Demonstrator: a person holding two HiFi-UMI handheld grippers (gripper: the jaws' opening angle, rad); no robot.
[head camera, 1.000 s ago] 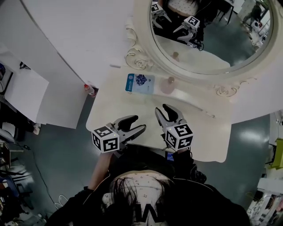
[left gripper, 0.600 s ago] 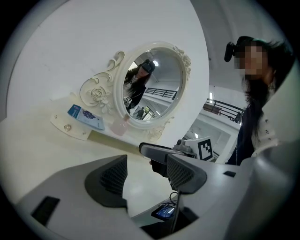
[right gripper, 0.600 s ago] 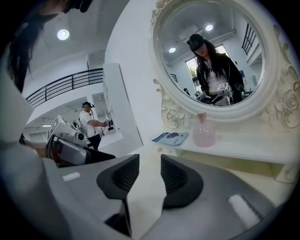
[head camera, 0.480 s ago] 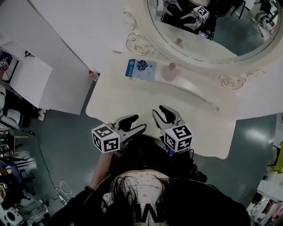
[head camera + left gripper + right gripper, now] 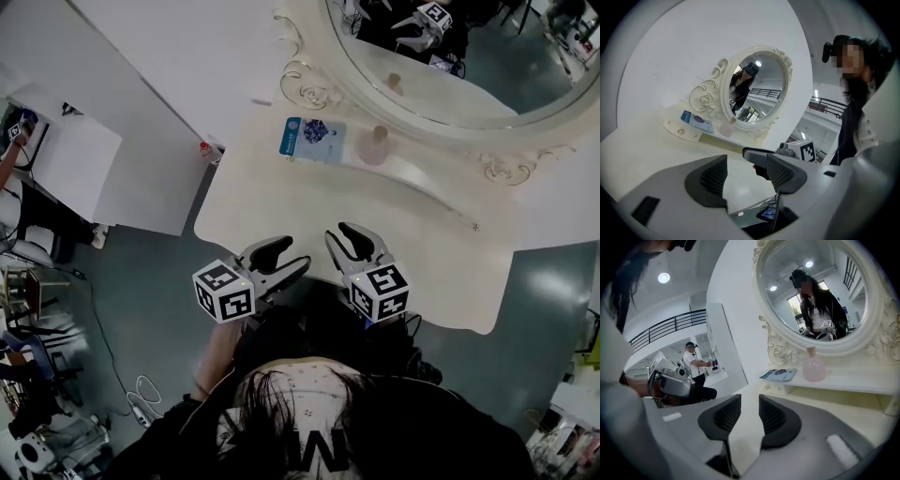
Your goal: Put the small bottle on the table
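The small pink bottle [image 5: 377, 145] stands upright on the raised shelf under the oval mirror, at the back of the cream dressing table [image 5: 281, 202]. It also shows as a small pink bottle [image 5: 813, 367] in the right gripper view and faintly [image 5: 727, 129] in the left gripper view. My left gripper [image 5: 284, 257] hangs over the table's near edge, open and empty [image 5: 747, 171]. Beside it, my right gripper [image 5: 344, 238] is also far short of the bottle. Its jaws [image 5: 750, 413] are closing, with only a narrow gap and nothing between them.
A blue packet [image 5: 311, 139] lies on the shelf left of the bottle. The ornate mirror [image 5: 450, 66] rises behind the shelf. White panels [image 5: 141, 178] and a red-capped item [image 5: 207, 149] are left of the table. A person [image 5: 693, 364] stands far off.
The head view has drifted, so the table and mirror now sit a little further right. Both grippers stay over the table's near edge and the bottle has not moved.
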